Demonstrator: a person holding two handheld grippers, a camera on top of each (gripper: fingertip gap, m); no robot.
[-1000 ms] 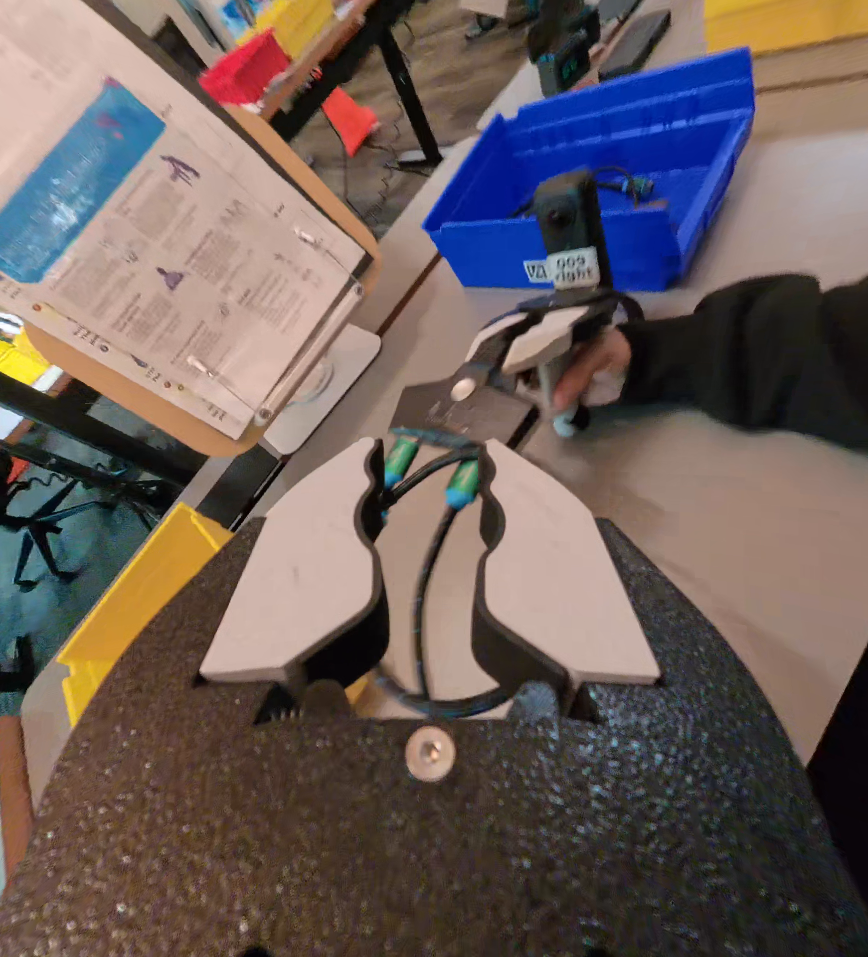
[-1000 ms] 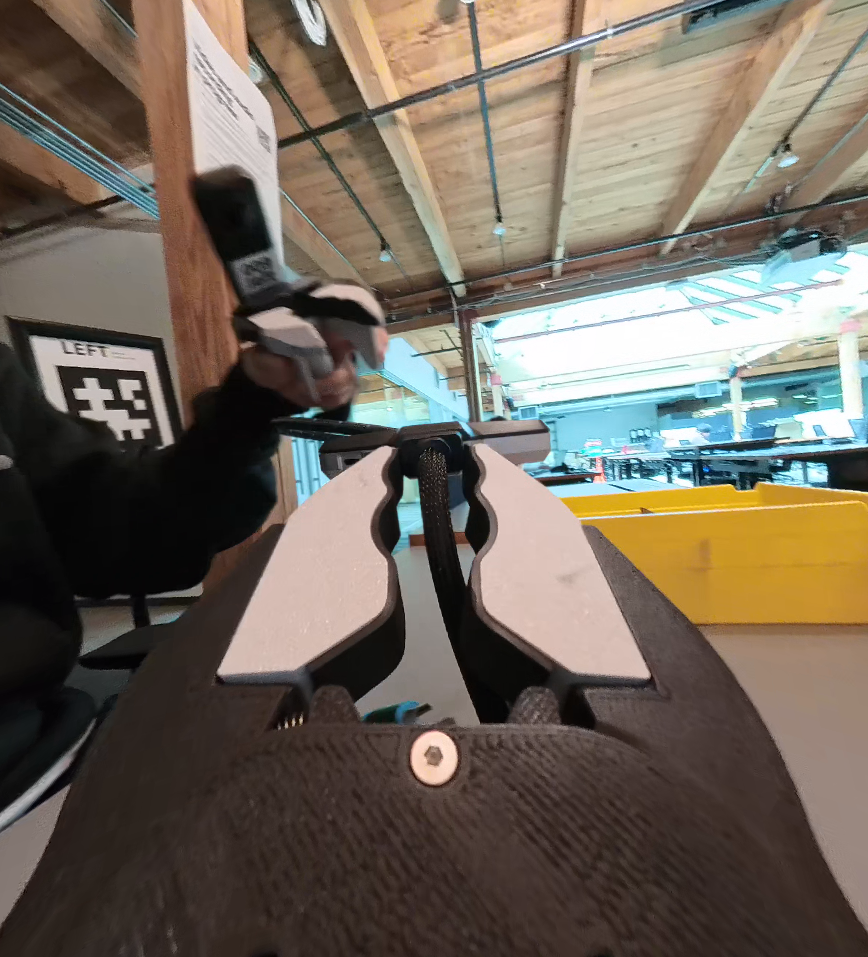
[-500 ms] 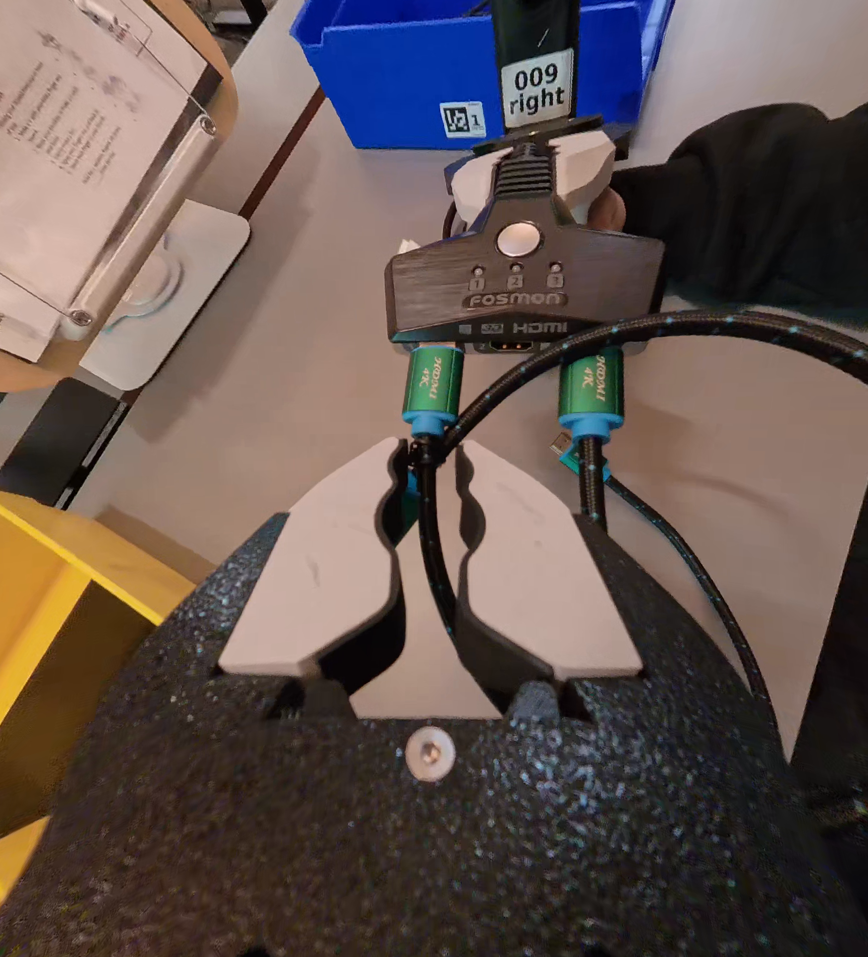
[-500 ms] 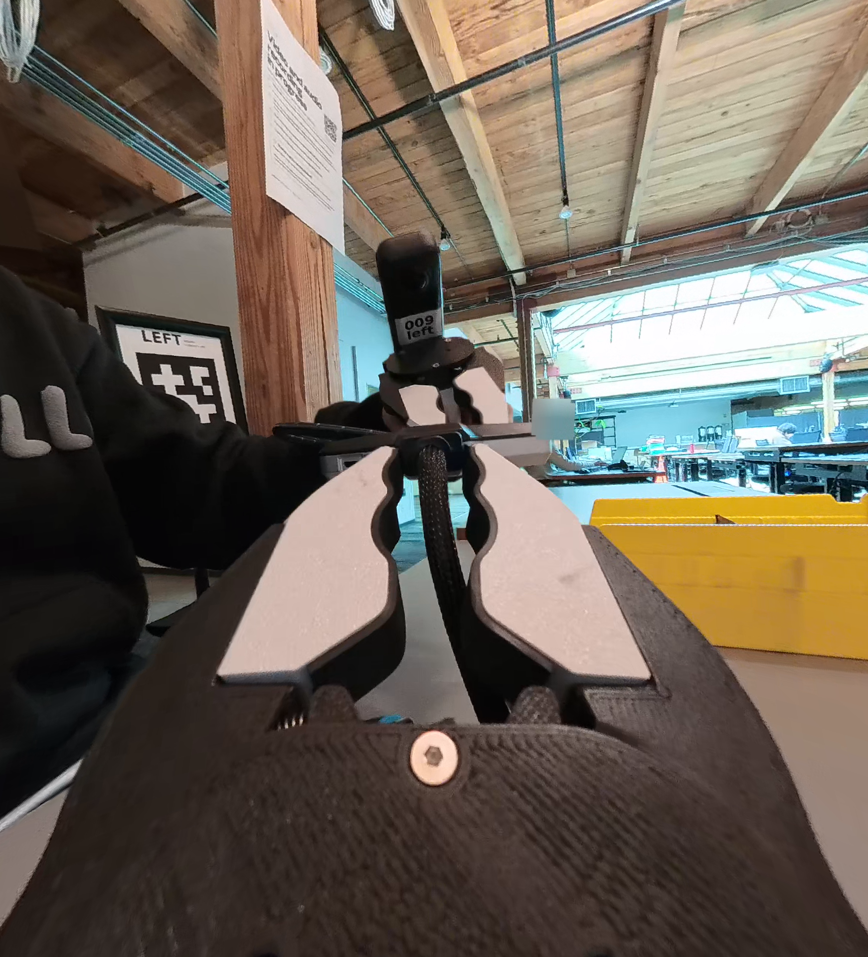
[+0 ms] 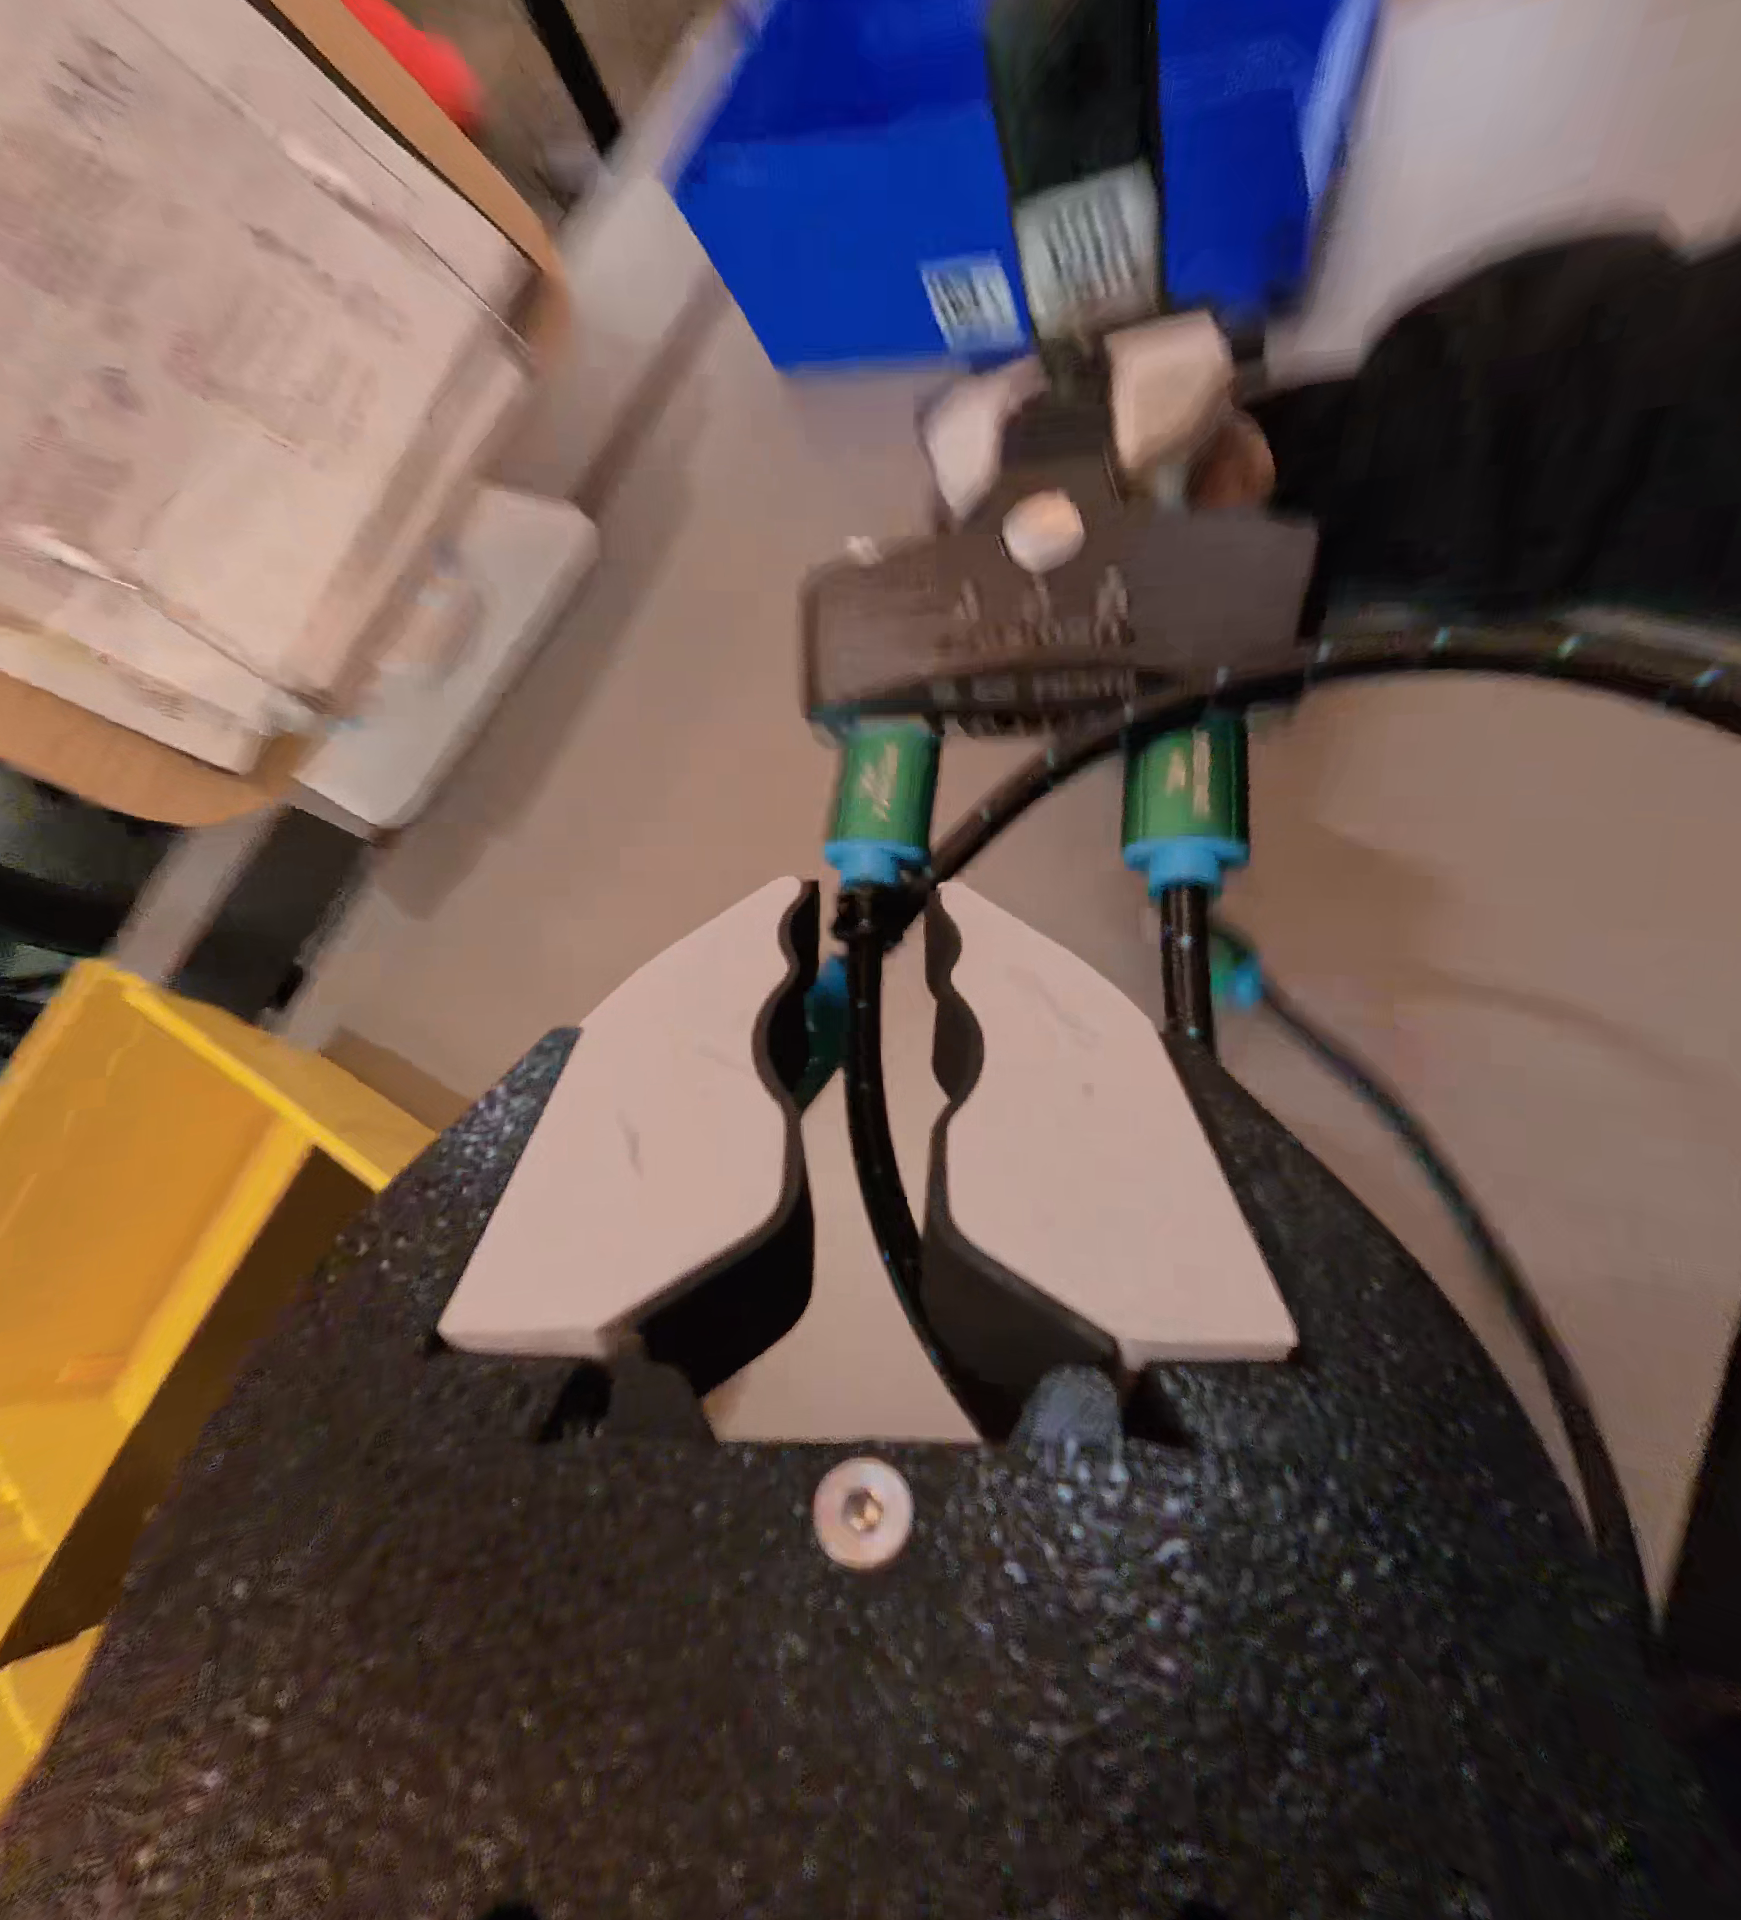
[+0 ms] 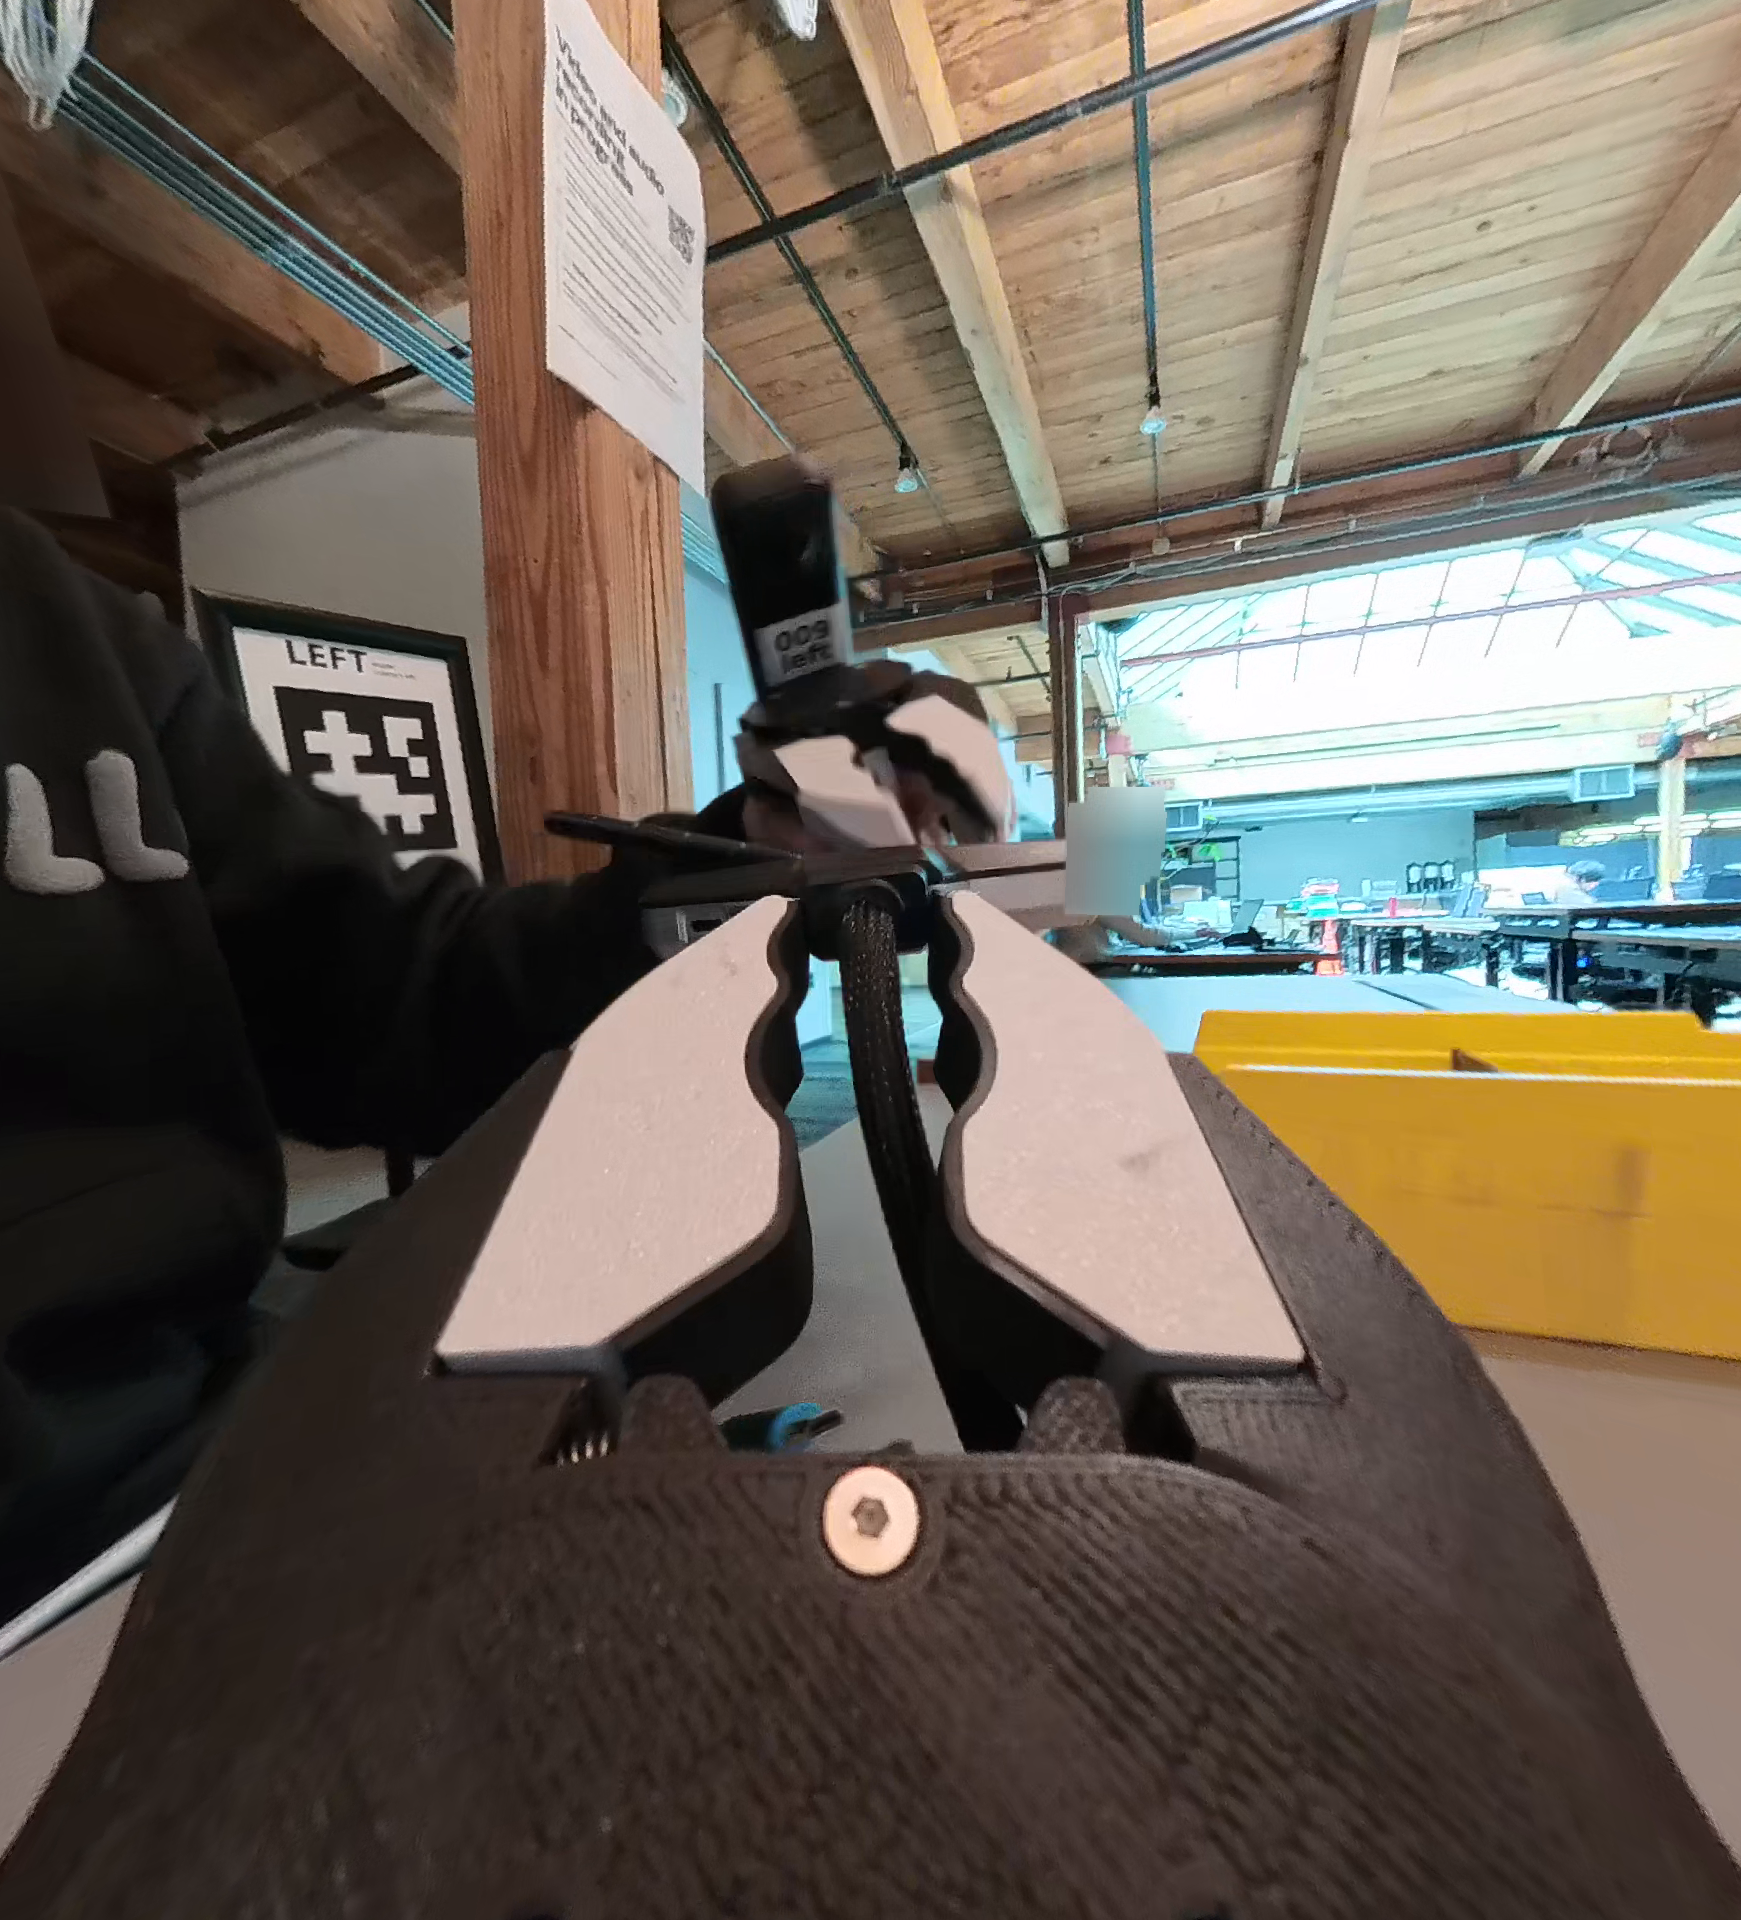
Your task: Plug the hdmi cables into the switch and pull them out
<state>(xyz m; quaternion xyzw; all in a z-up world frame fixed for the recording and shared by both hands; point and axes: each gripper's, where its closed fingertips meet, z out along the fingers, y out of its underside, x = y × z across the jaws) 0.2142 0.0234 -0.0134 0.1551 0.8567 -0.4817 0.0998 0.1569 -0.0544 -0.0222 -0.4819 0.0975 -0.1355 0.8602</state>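
The black HDMI switch (image 5: pixel 1053 623) hangs above the table, seen edge-on in the right wrist view (image 6: pixel 731 883). Two green HDMI plugs sit in its near side, the left one (image 5: pixel 881 779) and the right one (image 5: pixel 1186 790). My left gripper (image 5: pixel 871 904) is shut on the black braided cable (image 5: pixel 876 1091) just behind the left plug. My right gripper (image 6: pixel 866 914) is shut on the switch's own braided lead (image 6: pixel 876 1039) at the far side; it also shows in the left wrist view (image 5: pixel 1063 416). The left gripper (image 6: pixel 876 769) shows tilted beyond the switch. The left wrist view is motion-blurred.
A blue bin (image 5: pixel 845 208) stands behind the switch and a yellow bin (image 5: pixel 118 1195) at the left table edge, also in the right wrist view (image 6: pixel 1520 1174). A clear document stand (image 5: pixel 170 364) is at the left. A loose cable (image 5: pixel 1572 665) arcs right. Black sleeves flank the switch.
My left gripper swung from the side to face the switch's ports, then shifted and tilted; its view is now blurred. Both grips stay shut on their cables.
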